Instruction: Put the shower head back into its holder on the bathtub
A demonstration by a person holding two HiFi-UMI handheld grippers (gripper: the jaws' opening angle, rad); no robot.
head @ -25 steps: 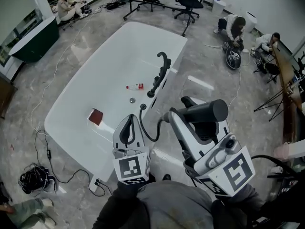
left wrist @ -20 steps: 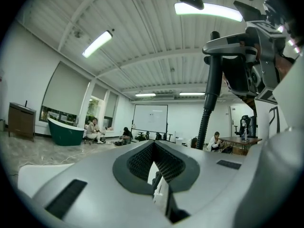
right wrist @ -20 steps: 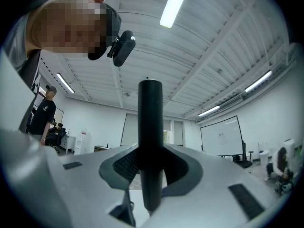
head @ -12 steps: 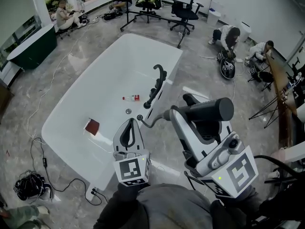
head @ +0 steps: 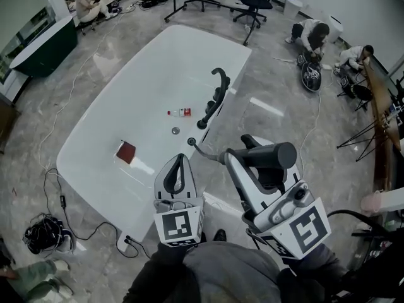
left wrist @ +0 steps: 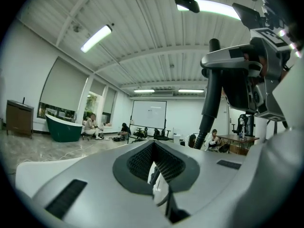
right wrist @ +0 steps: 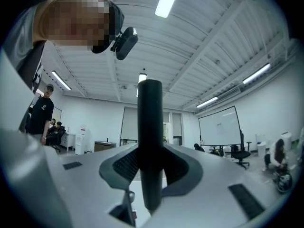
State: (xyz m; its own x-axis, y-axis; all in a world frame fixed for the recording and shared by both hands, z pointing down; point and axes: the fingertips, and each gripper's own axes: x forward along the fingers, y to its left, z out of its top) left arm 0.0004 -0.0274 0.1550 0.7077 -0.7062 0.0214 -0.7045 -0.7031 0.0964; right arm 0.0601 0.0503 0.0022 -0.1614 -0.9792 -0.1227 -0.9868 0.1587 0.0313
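Light: bright, cool and even, cast from long ceiling lights (left wrist: 96, 38) overhead. Shadows: soft and faint. Glare: pale streaks lay on the polished floor (head: 266, 108), and the white bathtub (head: 107, 118) was nearly washed out. Distortion: heavy fisheye in both gripper views, with black corners, while the head view bowed at its edges. Focus: close foreground soft; background room sharper.

Large open-plan lab or test hall, not home. White bathtub (head: 145, 74) stands unplumbed mid-room on grey marble-look floor (head: 278, 87); dark green tub (head: 38, 46) at upper left. Wheeled office chairs (head: 255, 2) along top edge. People (head: 309, 33) sit on floor at upper right among gear. Loose cables (head: 60, 197) at lower left, tripod (head: 360, 137) at right. Left gripper view: whiteboard (left wrist: 148, 114) on far wall, ceiling strip light (left wrist: 96, 38).
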